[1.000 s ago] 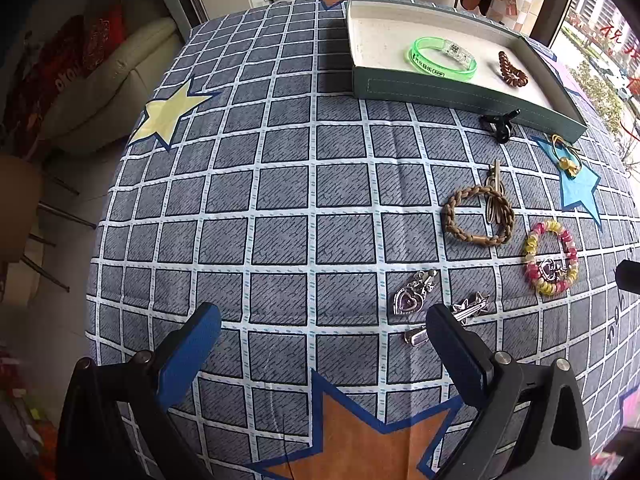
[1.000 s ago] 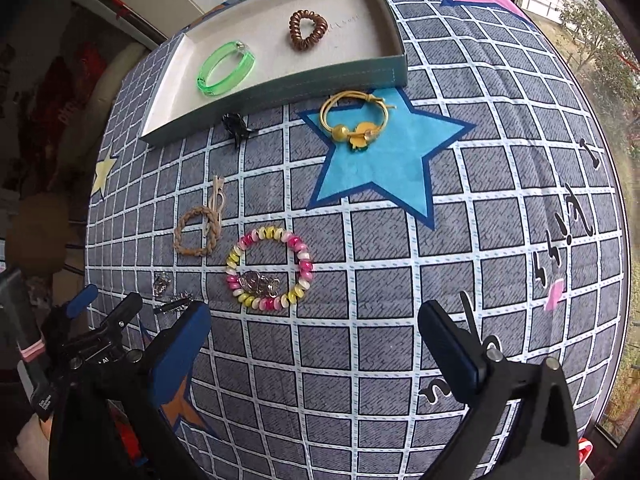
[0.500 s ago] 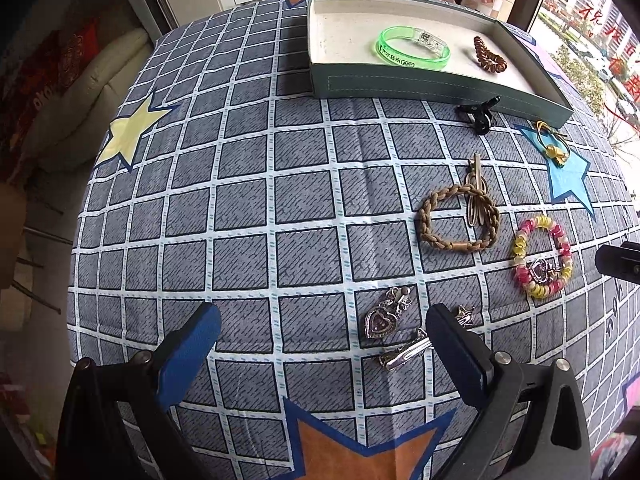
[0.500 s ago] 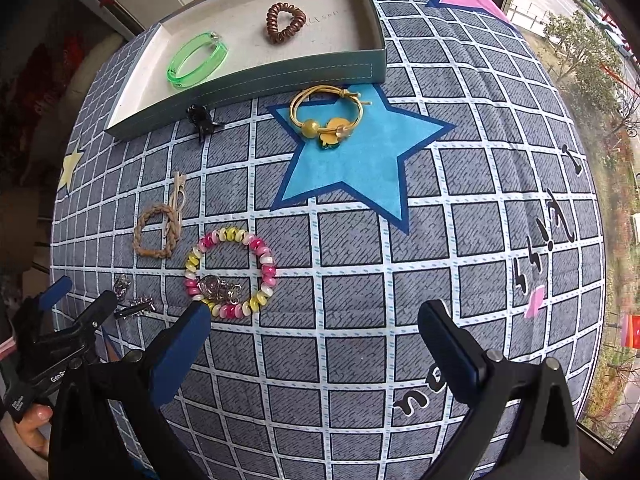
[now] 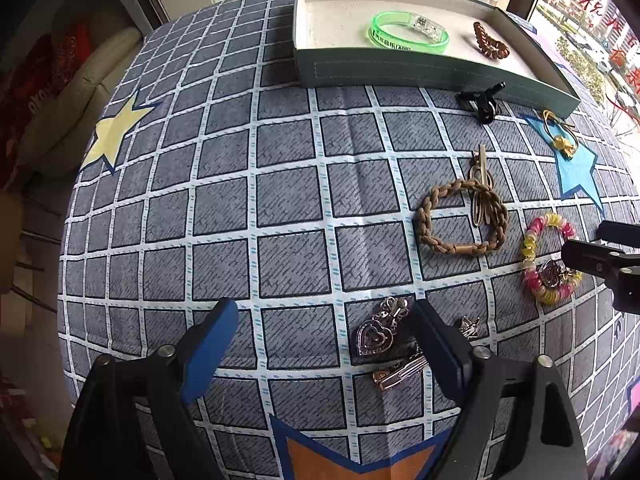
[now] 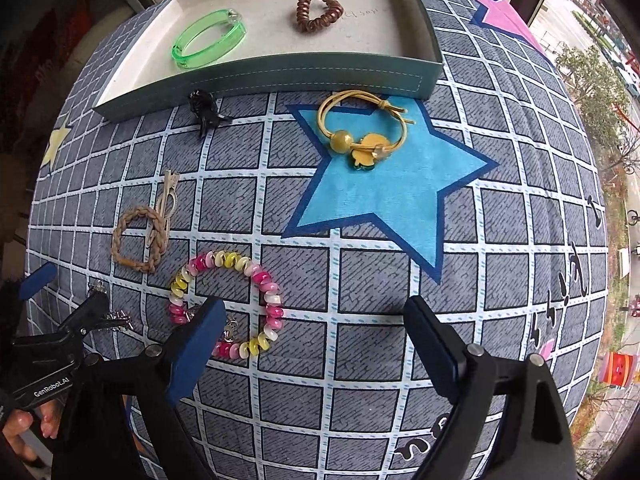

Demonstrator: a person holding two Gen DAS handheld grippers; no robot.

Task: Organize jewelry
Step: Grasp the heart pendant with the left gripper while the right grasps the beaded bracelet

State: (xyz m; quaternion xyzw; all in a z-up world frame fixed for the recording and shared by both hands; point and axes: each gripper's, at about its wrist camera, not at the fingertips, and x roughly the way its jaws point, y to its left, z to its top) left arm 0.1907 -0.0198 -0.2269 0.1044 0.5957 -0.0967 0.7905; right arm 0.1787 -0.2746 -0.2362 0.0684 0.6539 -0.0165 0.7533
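A green tray at the back holds a green bangle and a brown coil tie. On the cloth lie a black claw clip, a yellow cord bracelet, a braided brown bracelet, a pink-yellow bead bracelet and a silver heart pendant. My left gripper is open, low, with the pendant just inside its right finger. My right gripper is open over the bead bracelet's right half.
The table is covered by a grey checked cloth with a blue star, a yellow star and an orange star. Small silver clips lie by the pendant. A sofa stands left; the table edge drops off on the left.
Both grippers have moved forward and lower toward the cloth. The pendant now lies between the left fingers, and the bead bracelet has come under the right gripper's left finger.
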